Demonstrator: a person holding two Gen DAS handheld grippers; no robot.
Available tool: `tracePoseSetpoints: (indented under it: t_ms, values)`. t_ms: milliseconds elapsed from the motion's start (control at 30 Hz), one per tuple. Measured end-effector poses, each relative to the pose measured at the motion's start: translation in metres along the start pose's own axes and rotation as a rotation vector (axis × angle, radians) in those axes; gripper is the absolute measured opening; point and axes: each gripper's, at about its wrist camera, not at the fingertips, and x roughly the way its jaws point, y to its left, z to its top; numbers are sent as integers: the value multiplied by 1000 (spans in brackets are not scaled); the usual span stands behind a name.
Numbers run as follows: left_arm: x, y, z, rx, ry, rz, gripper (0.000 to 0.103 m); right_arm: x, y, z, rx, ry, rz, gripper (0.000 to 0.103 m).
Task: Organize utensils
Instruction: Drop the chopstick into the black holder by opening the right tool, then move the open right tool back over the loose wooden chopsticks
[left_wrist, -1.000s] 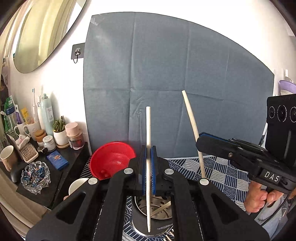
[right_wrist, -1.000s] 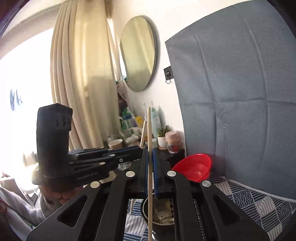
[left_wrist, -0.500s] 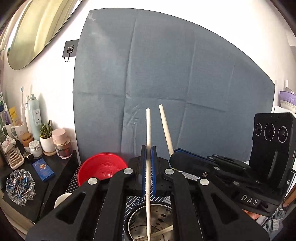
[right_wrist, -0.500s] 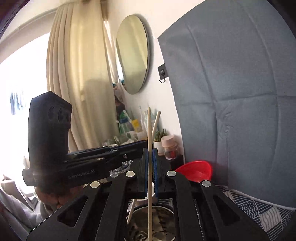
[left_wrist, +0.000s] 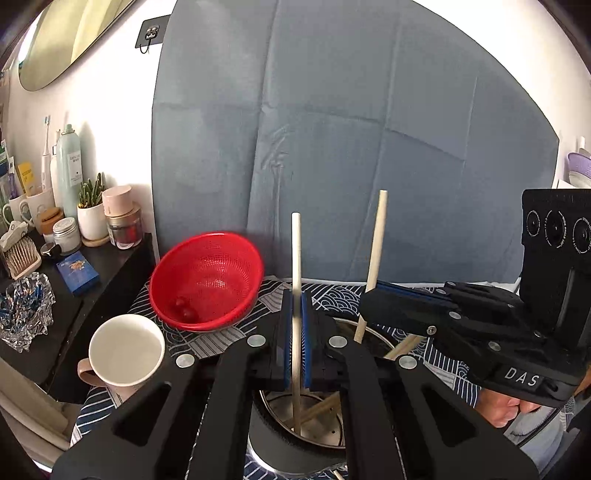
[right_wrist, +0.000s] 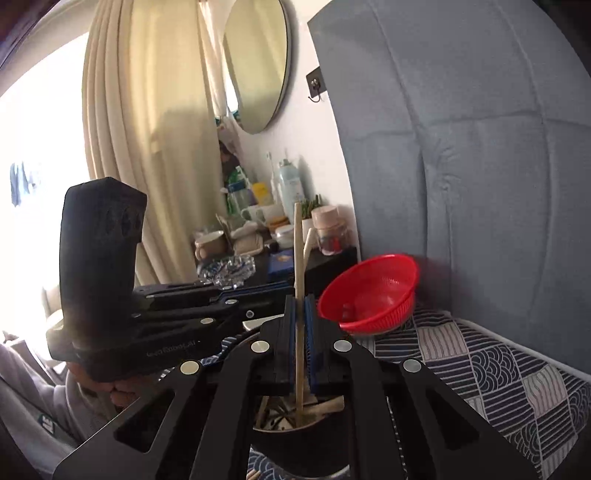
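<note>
- The right gripper (left_wrist: 369, 295), seen from the left wrist camera, carries the white letters "DAS" on its black body; the print on the left gripper's (right_wrist: 286, 291) side, seen from the right wrist camera, is too blurred to read.
- Left gripper: its blue-padded fingers (left_wrist: 286, 332) are pressed together on a pale chopstick (left_wrist: 296, 295), held upright with its lower end down inside the metal utensil holder (left_wrist: 325, 439).
- Right gripper: its fingers (right_wrist: 312, 350) are likewise clamped on a wooden chopstick (right_wrist: 297, 266), upright, its tip in the same holder (right_wrist: 295, 439).
- More chopsticks lie slanted inside the holder.
- The red colander (left_wrist: 207, 280) on the patterned cloth (right_wrist: 498, 365) holds small dark red round fruits.
- The white mug (left_wrist: 127, 349) beside it shows a bare interior.
</note>
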Motion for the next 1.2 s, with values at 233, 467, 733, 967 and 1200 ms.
tracePoseSetpoints:
  t_ms: [233,467,733,967,1200]
  values:
    - [0,-3,-11,27,39,29,5,6,1,-9,1,42,-2,5]
    - [1,2,-17,13,78,55,5,11,-1,-10,-1,77,-14,8]
    - [-8,7,-15,-13,81,58,6,-3,5,-2,-23,66,-70,9]
    - [-32,10,-10,-33,36,74,35,-19,9,4,4,52,-107,20]
    - [-53,7,-13,-36,38,107,50,-38,29,4,-14,43,-178,50]
